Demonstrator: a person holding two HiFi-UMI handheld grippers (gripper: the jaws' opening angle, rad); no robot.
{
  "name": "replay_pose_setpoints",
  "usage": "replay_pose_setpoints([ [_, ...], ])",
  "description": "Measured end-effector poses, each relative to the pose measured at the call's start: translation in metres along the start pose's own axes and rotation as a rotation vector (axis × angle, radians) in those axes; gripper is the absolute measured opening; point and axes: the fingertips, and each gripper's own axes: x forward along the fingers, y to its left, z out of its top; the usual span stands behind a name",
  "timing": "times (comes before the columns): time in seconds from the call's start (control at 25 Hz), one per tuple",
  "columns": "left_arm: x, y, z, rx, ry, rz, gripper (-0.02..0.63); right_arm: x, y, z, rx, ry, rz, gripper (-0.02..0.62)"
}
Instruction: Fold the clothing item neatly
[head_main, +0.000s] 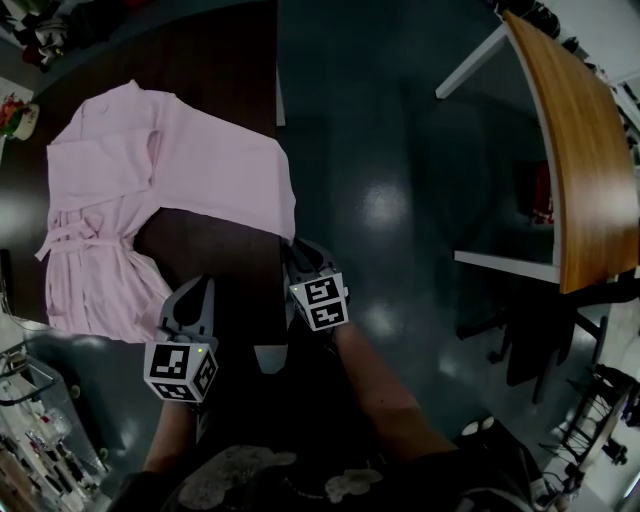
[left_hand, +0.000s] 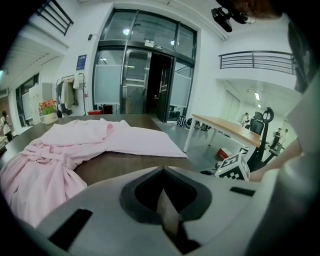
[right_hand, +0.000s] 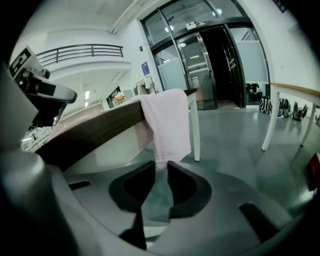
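Now a pink robe (head_main: 190, 150) lies spread on the dark table (head_main: 230, 60), with one corner drooping over the near edge.

Largest first: the table carries the whole robe, which lies open and rumpled, its belt tied across the waist. It looks light, soft and limp, so it should sag and slide rather than hold a crease; I would take it by hems, corners or the collar, not mid-panel. The hanging corner (right_hand: 167, 125) falls down the table's side, and its bottom hem sits just between the tips of the right gripper (right_hand: 159, 165), whose jaws stand apart and do not seem to pinch the cloth. The left gripper (left_hand: 162, 170) hovers over the table's near edge, jaws closed together on nothing, apart from the cloth.
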Motion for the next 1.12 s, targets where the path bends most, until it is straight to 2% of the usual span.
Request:
replay_pose_setpoints([
  [0.08, -0.003, 0.003, 0.002, -0.006, -0.011, 0.004, 0.011, -0.003, -0.003, 0.001, -0.009, 0.02, -0.02, 0.029],
  [0.12, -0.005, 0.004, 0.004, -0.006, -0.018, 0.005, 0.011, -0.005, -0.007, 0.001, -0.015, 0.025, -0.034, 0.023],
  [0.36, -0.015, 0.015, 0.016, -0.02, -0.072, 0.008, 0.011, -0.038, -0.035, 0.014, -0.022, 0.027, -0.146, 0.02],
  [0.56, -0.024, 0.033, 0.024, -0.035, -0.128, -0.009, 0.011, -0.072, -0.045, 0.054, -0.023, -0.038, -0.246, 0.018],
  [0.84, -0.056, 0.085, 0.047, -0.029, -0.228, -0.036, 0.011, -0.113, -0.01, 0.137, -0.031, -0.173, -0.325, 0.018],
  [1.12, -0.097, 0.165, 0.056, -0.035, -0.295, -0.034, 0.011, -0.126, 0.044, 0.187, -0.054, -0.249, -0.43, 0.017],
])
